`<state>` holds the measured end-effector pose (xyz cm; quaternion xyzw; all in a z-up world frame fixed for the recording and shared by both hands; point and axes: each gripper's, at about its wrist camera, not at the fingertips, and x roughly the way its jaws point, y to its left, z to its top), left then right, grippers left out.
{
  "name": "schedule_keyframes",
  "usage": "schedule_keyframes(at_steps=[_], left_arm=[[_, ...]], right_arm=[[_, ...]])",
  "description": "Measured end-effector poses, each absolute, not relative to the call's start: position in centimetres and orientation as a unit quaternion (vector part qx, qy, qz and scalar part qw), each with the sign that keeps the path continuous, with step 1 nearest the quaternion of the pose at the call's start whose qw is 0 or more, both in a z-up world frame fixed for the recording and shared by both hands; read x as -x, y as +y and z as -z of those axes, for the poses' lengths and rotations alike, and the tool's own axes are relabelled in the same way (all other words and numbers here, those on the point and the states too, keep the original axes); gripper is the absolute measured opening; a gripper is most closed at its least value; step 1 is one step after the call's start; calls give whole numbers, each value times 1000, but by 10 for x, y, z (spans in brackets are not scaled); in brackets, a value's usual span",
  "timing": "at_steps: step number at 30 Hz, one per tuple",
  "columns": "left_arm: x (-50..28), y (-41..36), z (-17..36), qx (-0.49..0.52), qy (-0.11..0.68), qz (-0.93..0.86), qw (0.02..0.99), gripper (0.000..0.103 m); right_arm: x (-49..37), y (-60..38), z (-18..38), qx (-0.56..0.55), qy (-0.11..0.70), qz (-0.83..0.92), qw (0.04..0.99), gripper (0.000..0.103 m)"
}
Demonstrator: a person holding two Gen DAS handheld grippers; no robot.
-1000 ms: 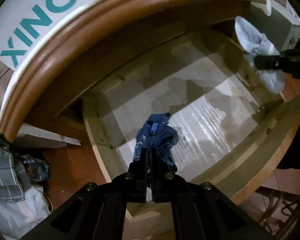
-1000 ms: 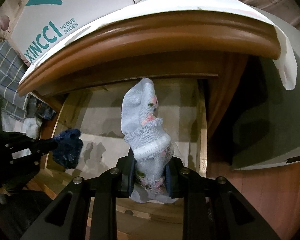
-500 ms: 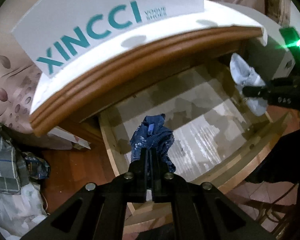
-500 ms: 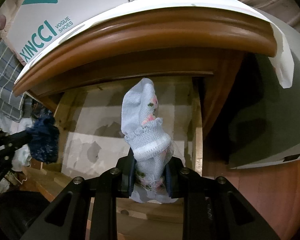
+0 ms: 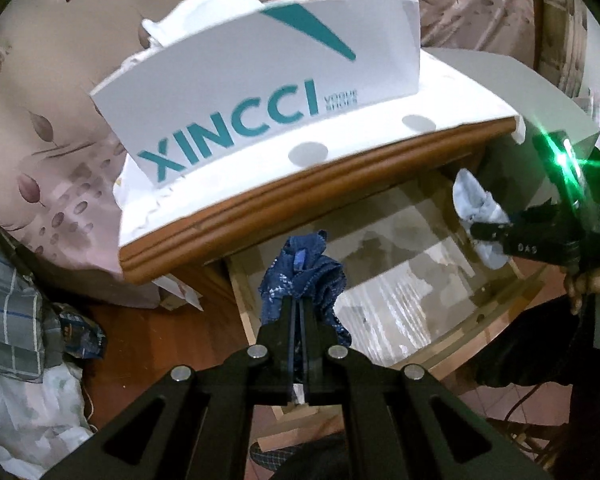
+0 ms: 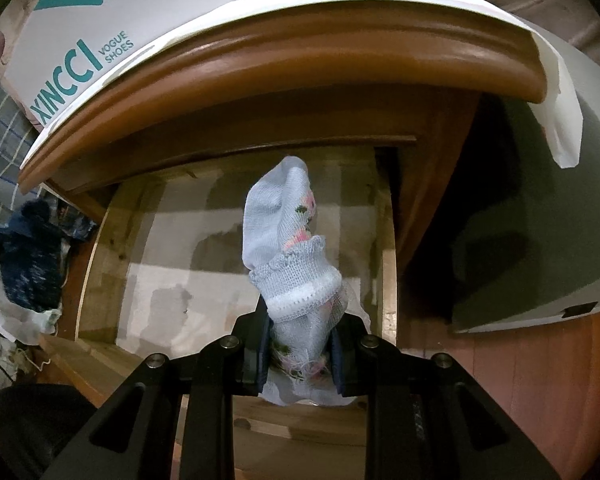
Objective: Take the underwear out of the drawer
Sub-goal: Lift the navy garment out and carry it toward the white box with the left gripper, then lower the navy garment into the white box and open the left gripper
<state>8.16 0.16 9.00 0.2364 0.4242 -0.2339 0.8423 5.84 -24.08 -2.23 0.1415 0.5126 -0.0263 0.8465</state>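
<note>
Left gripper is clamping a dark blue garment, jaws pressed nearly together on the cloth, holding it above the drawer's left wall. Right gripper is pinching a pale blue knit garment with pink flecks, jaws a little apart around the bunched fabric, hanging over the drawer floor.

Risks, as judged: the blue piece is sitting in a thin pinch, so a quick swing could be shaking it loose. The pale piece is trailing threads below the pads and could be snagging the drawer's front rail at 6 o'clock in the right view.

Count: two garments, two grippers, one drawer, one shoe box at 12 o'clock on the cabinet top. Nothing visible left lying in the drawer.
</note>
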Motion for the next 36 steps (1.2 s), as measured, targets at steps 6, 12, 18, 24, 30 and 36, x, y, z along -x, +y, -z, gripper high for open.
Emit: schedule_keyframes(at_steps=[6, 12, 18, 24, 30, 36], left_arm=[[-77, 7, -113, -227, 415, 234, 850, 2], [-73, 9, -140, -228, 397, 233, 858, 2], [-77, 8, -167, -232, 381, 221, 867, 2], [-87, 8, -194, -219, 366, 214, 879, 2], [-103, 2, -228, -210, 347, 204, 891, 2], [-121, -5, -273, -204, 320, 189, 906, 2]], right_arm=[[-62, -242, 27, -148, 518, 30, 842, 22], [-63, -242, 31, -148, 522, 32, 840, 22], [-63, -243, 31, -149, 522, 37, 839, 22], [-61, -243, 32, -152, 522, 44, 838, 22], [-62, -241, 35, -156, 526, 45, 835, 22], [-63, -243, 37, -157, 529, 45, 833, 22]])
